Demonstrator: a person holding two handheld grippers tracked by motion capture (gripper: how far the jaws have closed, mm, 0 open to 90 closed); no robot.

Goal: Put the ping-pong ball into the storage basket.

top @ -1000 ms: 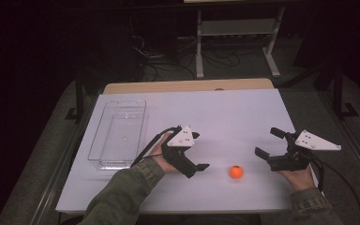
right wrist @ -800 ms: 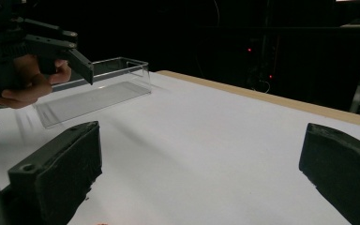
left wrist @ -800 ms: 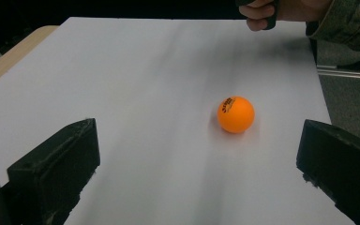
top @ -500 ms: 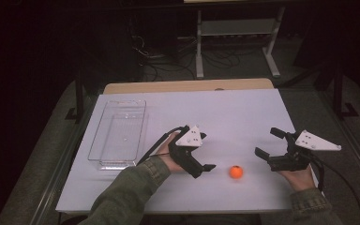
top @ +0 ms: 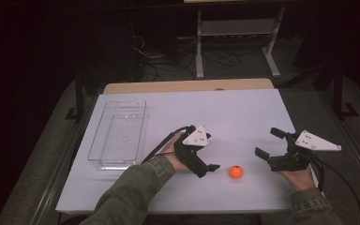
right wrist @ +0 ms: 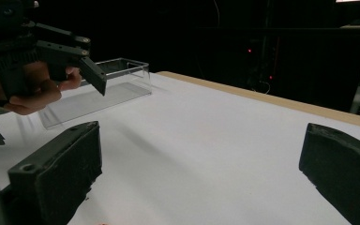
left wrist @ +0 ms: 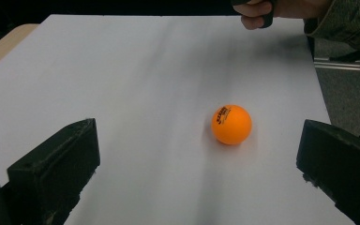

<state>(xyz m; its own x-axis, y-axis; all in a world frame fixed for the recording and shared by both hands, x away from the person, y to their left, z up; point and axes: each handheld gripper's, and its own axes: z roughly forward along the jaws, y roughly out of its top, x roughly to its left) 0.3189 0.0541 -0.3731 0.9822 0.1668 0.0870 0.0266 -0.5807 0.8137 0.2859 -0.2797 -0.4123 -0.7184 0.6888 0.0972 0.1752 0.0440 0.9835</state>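
A small orange ball (top: 236, 172) lies on the white table top (top: 225, 108) near the front edge. My left gripper (top: 205, 157) stands open just left of the ball and points at it. In the left gripper view the ball (left wrist: 231, 124) sits a short way ahead of the open left gripper (left wrist: 199, 140), right of centre and apart from both jaws. My right gripper (top: 268, 143) is open to the right of the ball, with nothing between its jaws (right wrist: 201, 140). A clear plastic tray (top: 118, 133) stands empty at the left.
The right gripper view shows the left gripper (right wrist: 75, 56) and its hand in front of the clear tray (right wrist: 122, 75). A wooden strip (top: 187, 86) borders the table's far edge. A metal rack (top: 236, 28) and cables stand on the dark floor behind.
My left gripper has moved right and turned toward the orange ball. The right gripper, the ball and the tray have stayed put.
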